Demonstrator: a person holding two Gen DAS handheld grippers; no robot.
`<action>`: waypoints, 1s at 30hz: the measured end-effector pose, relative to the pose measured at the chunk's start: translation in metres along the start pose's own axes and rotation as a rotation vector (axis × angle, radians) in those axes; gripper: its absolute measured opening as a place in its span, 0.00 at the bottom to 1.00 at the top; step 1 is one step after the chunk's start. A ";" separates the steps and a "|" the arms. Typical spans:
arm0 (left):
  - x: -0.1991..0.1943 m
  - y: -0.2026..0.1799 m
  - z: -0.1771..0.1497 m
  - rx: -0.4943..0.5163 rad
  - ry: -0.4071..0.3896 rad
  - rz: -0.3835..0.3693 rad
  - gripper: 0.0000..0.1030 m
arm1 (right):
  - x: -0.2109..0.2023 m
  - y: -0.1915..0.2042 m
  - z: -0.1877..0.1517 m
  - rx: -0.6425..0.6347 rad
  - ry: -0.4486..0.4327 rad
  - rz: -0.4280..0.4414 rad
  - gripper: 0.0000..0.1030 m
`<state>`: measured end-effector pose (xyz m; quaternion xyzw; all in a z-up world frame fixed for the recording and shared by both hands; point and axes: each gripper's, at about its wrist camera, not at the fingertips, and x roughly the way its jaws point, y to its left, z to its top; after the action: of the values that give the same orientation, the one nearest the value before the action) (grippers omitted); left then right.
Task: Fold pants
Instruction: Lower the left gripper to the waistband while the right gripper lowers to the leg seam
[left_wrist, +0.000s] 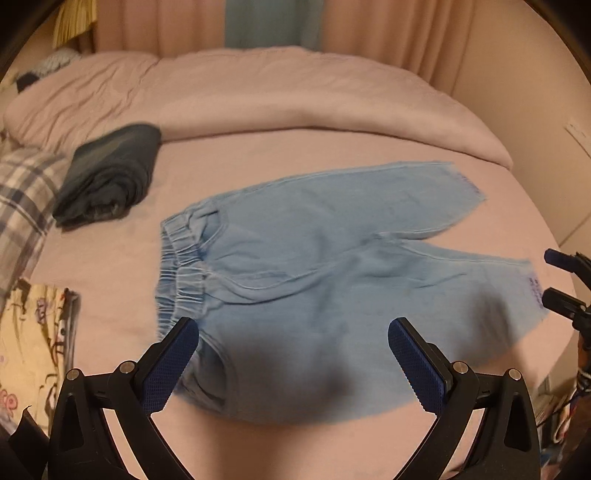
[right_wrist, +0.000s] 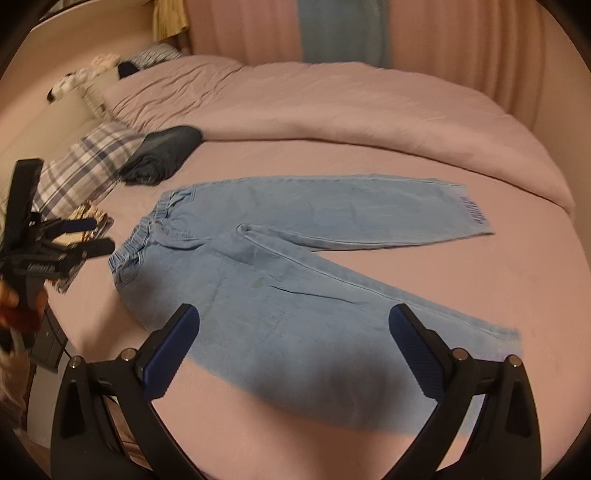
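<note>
Bed (left_wrist: 110, 266): I'm looking over a pink sheet, with a folded dark garment (left_wrist: 110, 173) lying near the plaid pillow (left_wrist: 22, 192).
Pants (left_wrist: 314, 258): I'm seeing the light blue pair lying flat and unfolded mid-bed, legs splayed in a V.
Long axis: it's running left to right, waistband (left_wrist: 181, 266) pointing left, hems pointing right.
Left gripper (left_wrist: 291, 332): I'm holding it above the near edge by the waistband end, jaws spread wide, gripping nothing.
Right gripper (right_wrist: 295, 314): it's hovering over the near leg (right_wrist: 332, 314), jaws likewise apart and empty.
Next move: I'm judging each tong is nearest its own end for folding leg over leg.
</note>
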<state>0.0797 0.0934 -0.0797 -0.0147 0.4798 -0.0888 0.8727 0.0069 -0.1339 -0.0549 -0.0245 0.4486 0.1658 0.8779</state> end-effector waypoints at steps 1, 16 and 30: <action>0.008 0.010 0.004 -0.009 0.006 0.000 0.99 | 0.012 0.001 0.005 -0.023 0.011 0.017 1.00; 0.133 0.119 0.091 -0.057 0.101 0.082 0.94 | 0.201 0.007 0.126 -0.253 0.133 0.057 0.98; 0.178 0.134 0.094 0.079 0.244 -0.025 0.75 | 0.314 0.045 0.191 -0.520 0.253 0.172 0.92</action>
<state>0.2703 0.1896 -0.1925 0.0246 0.5783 -0.1198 0.8066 0.3119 0.0297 -0.1858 -0.2311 0.4973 0.3444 0.7620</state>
